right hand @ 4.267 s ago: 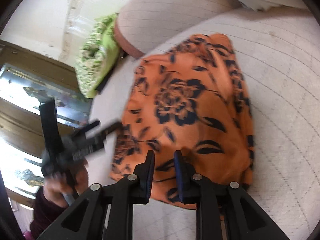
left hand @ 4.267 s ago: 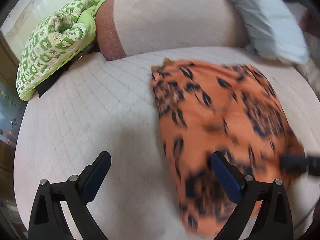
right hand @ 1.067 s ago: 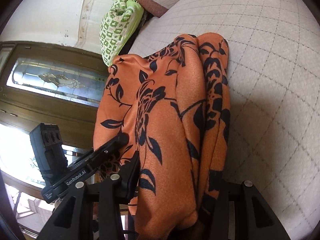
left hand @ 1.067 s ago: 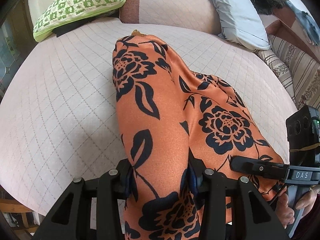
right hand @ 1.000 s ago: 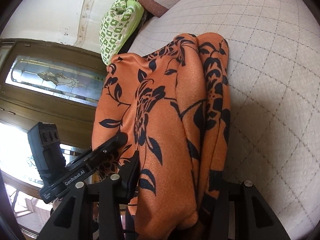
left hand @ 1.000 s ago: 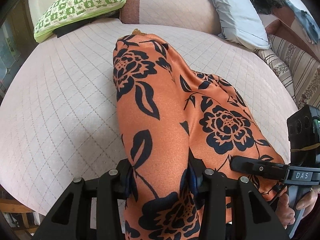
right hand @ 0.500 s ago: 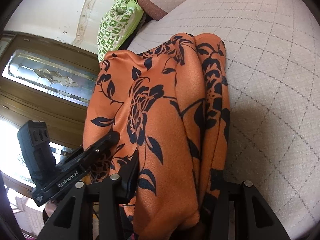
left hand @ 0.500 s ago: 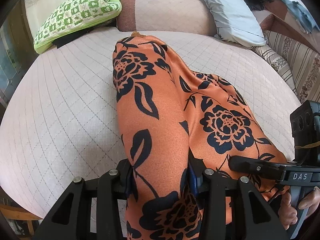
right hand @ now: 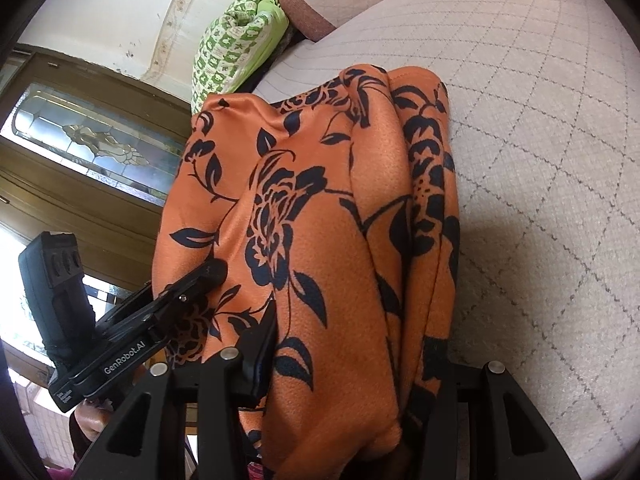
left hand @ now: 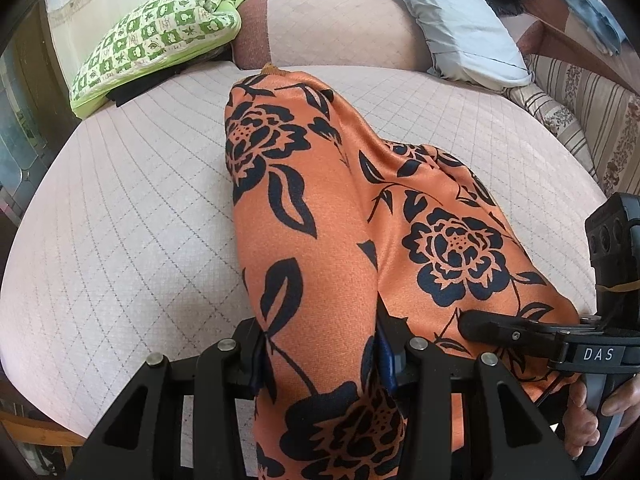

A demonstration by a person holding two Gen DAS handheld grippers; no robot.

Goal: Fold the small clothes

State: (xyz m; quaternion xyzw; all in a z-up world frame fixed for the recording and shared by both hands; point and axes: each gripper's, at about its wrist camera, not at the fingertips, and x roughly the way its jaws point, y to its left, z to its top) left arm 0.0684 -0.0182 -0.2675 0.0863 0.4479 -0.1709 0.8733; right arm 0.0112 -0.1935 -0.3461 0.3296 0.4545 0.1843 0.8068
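An orange garment (left hand: 320, 240) printed with dark flowers is lifted at its near end, and its far end rests on the quilted sofa seat (left hand: 120, 220). My left gripper (left hand: 320, 352) is shut on a bunched fold of it. In the right wrist view the same garment (right hand: 320, 220) fills the middle, and my right gripper (right hand: 348, 364) is shut on another thick fold. The right gripper (left hand: 520, 330) also shows at the right of the left wrist view, pressed against the cloth, with a hand (left hand: 592, 416) on its handle. The left gripper (right hand: 188, 284) shows at the left of the right wrist view.
A green patterned cushion (left hand: 160, 36) lies at the far left against the sofa back (left hand: 340, 28). A grey pillow (left hand: 452, 20) leans at the far right, beside striped upholstery (left hand: 580, 112). A wooden door with patterned glass (right hand: 88, 140) stands past the seat's left edge.
Since four seconds ago both grippers have closed on the garment and raised its near end off the seat. Over the last second both views shifted only slightly; the grips hold unchanged.
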